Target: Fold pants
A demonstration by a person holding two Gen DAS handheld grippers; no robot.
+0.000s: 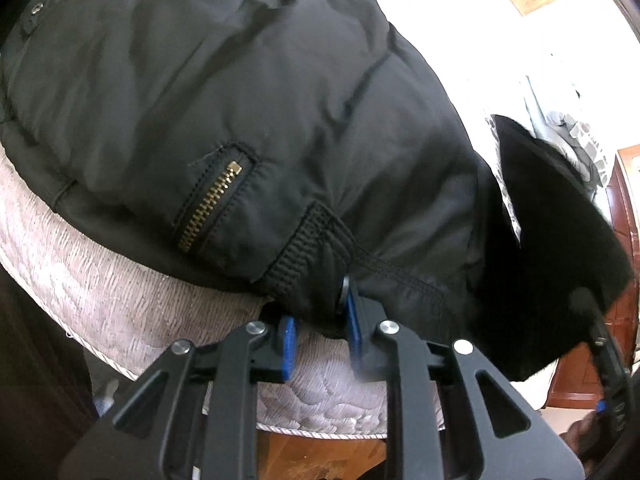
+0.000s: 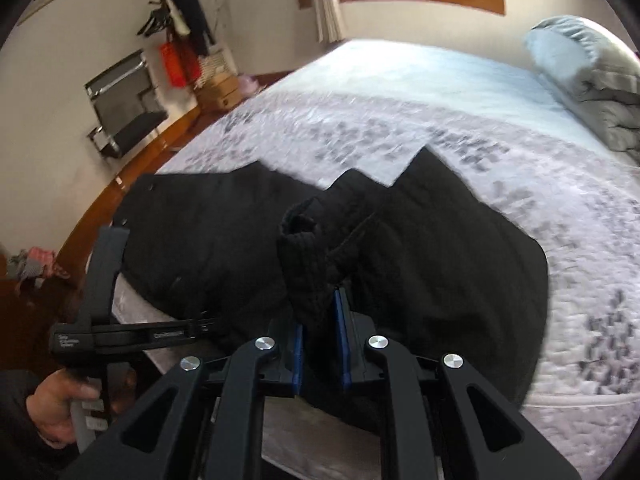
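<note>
Your black padded pants with a brass zipper (image 1: 248,128) lie on the grey quilted bed (image 2: 400,92), near its edge. Your left tongs (image 1: 320,334) stand spread at the hem. Your right tongs (image 2: 320,350) pinch a bunched fold.

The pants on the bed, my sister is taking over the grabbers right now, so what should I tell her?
Left gripper: open, fingers at the near hem of the black pants, by the ribbed cuff; nothing clamped.
Right gripper: shut on a bunched cuff, lifted off the cloth.
Pants lie across the near edge of the bed, mostly spread out.
Done: one cuff picked up.
Left: grip with the left, carry the fold over, flatten.
</note>
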